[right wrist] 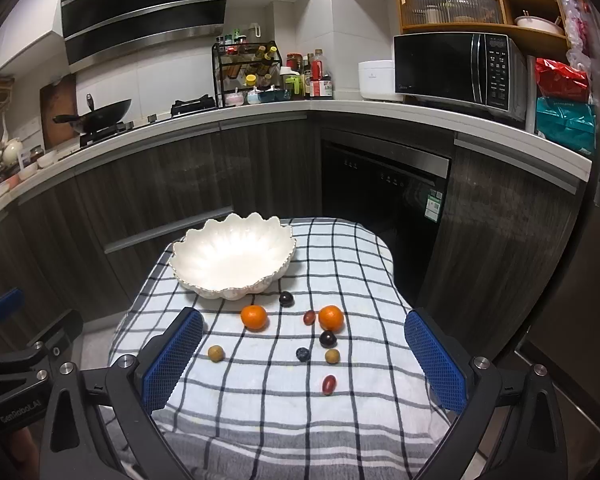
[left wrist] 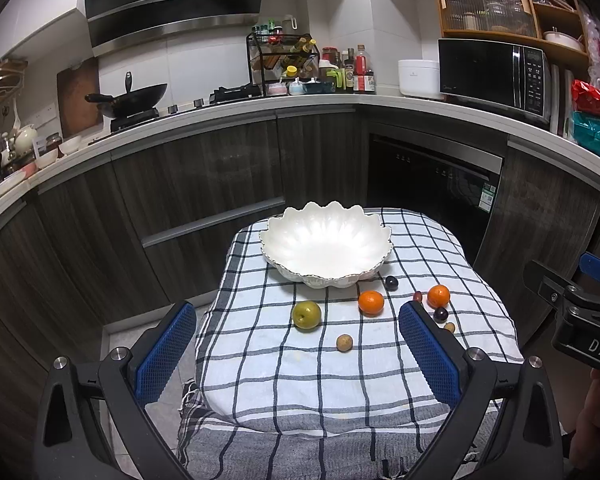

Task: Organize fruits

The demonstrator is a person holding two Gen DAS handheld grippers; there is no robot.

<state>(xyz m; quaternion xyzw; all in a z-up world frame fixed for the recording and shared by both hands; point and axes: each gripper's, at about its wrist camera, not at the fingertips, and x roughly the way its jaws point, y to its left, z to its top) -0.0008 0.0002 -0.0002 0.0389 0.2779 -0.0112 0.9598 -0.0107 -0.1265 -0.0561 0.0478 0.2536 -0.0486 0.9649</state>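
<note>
Left tongs [left wrist: 296, 344]: mine, spread wide apart, holding nothing, hanging over the near half of the cloth [left wrist: 284, 376].
Right tongs [right wrist: 304, 354]: also wide apart and holding nothing, with fruit lying between the pads in view.
Bowl [left wrist: 326, 220]: white, scalloped, at 12 o'clock on the cloth, its back rim near the far edge.
Oranges: one [right wrist: 254, 317] at 6 o'clock of the bowl, the other [right wrist: 331, 317] at 3 o'clock of the first, a red grape [right wrist: 309, 317] between them.
Green fruit [left wrist: 306, 314]: at 9 o'clock of the first orange, apart from it.
Small fruit: dark plum [right wrist: 287, 299] just below the bowl; another dark one [right wrist: 328, 339], a blueberry [right wrist: 303, 354] and brown balls [right wrist: 332, 356] cluster mid-cloth; a red grape [right wrist: 329, 384] sits nearest me.
Open room: bare cloth at 6 o'clock, toward the near edge.
Edges: the cloth drops off at 3 and 9 o'clock, cabinets [right wrist: 180, 184] beyond.
</note>
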